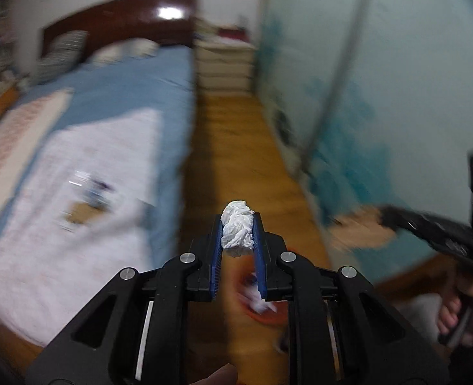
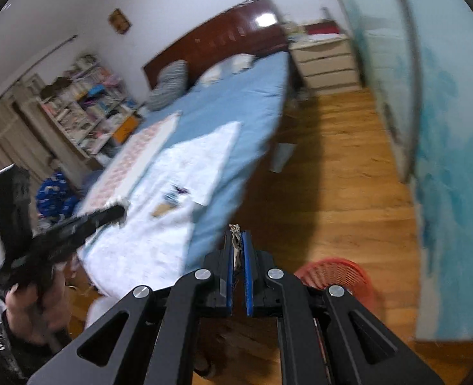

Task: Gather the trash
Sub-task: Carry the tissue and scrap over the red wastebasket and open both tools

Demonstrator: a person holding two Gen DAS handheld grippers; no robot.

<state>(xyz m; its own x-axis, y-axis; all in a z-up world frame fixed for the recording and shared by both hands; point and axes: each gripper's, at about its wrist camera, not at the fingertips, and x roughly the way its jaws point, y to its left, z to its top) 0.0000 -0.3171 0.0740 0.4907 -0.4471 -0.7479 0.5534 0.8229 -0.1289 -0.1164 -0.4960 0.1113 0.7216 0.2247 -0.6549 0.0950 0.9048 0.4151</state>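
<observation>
My left gripper (image 1: 238,221) is shut on a crumpled white tissue (image 1: 237,228), held above the wooden floor beside the bed. Below it a red basket (image 1: 259,301) shows blurred, with white scraps inside. My right gripper (image 2: 236,234) is shut on a thin flat scrap with a frayed end (image 2: 235,240), seen edge-on. The red mesh basket (image 2: 336,272) sits on the floor just right of it. The right gripper also shows in the left wrist view (image 1: 387,215), holding a tan piece (image 1: 361,231). The left gripper shows in the right wrist view (image 2: 121,211).
A bed with a blue sheet (image 2: 243,102) and a white cloth (image 2: 159,218) carries several small items (image 2: 172,199). A white drawer unit (image 2: 326,61) stands at the far end. A pale blue wall (image 2: 445,160) runs along the right. A bookshelf (image 2: 85,106) stands left.
</observation>
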